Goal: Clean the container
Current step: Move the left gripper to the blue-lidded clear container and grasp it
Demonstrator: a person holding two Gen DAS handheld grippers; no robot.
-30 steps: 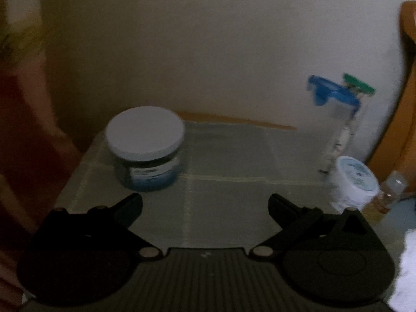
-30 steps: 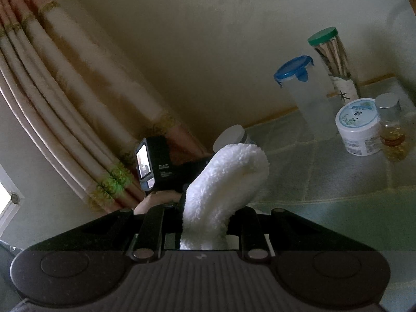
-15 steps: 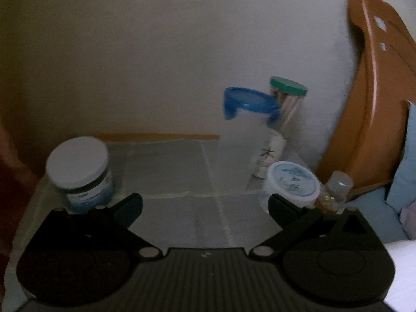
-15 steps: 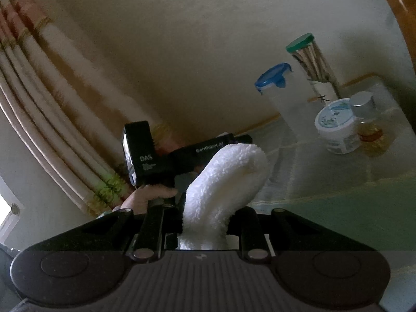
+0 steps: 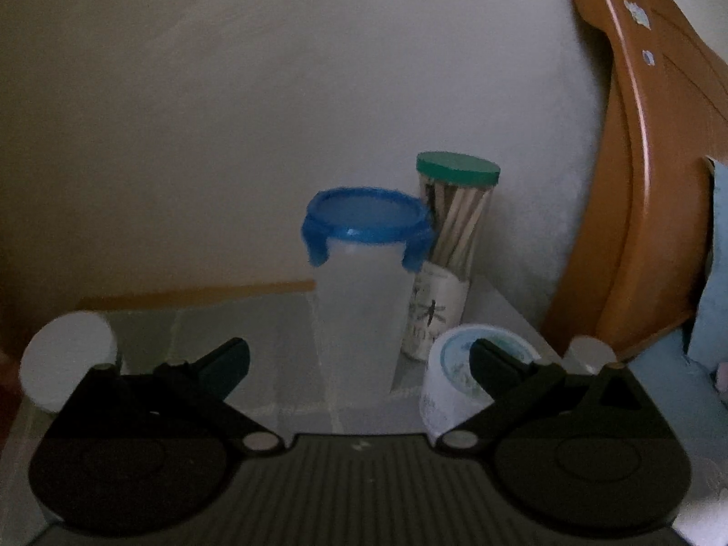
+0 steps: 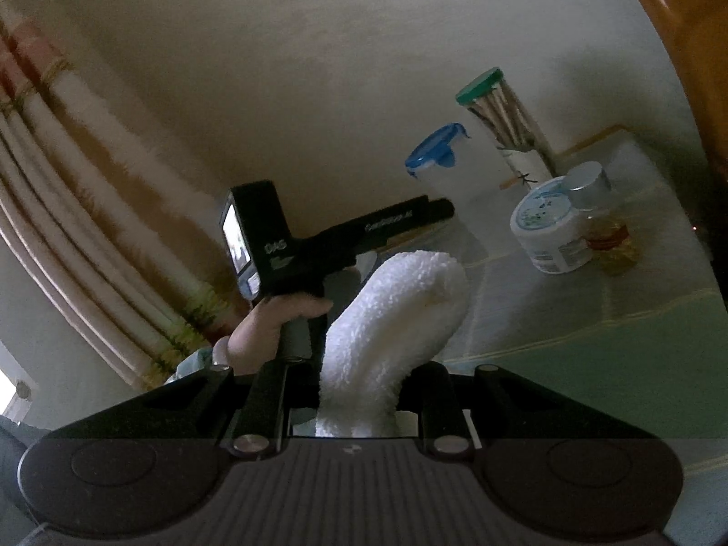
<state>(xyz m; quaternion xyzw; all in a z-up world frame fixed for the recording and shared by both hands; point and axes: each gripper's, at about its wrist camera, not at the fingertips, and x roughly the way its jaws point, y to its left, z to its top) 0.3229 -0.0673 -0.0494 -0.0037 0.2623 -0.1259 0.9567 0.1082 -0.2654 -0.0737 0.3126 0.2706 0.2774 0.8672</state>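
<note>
A tall clear container (image 5: 359, 318) with a blue clip lid stands on the cloth-covered table (image 5: 218, 323), close to the wall. My left gripper (image 5: 359, 355) is open, and the container sits straight ahead, centred between its two fingertips but beyond them. In the right wrist view the same container (image 6: 455, 173) stands at the back, with the left gripper (image 6: 437, 209) held in a hand and pointing at it. My right gripper (image 6: 359, 391) is shut on a folded white fluffy cloth (image 6: 396, 309), which sticks up and forward from the jaws.
A green-lidded jar of sticks (image 5: 455, 227) stands right behind the container. A small white tub (image 5: 450, 364) and a small bottle (image 6: 600, 223) with amber contents stand to its right. A white-lidded jar (image 5: 68, 364) is at left, a wooden headboard (image 5: 637, 159) at right, a curtain (image 6: 91, 227) far left.
The left gripper has swung right, from the white-lidded jar to the blue-lidded container, now centred between its fingers. The right gripper still holds the cloth and has shifted a little.
</note>
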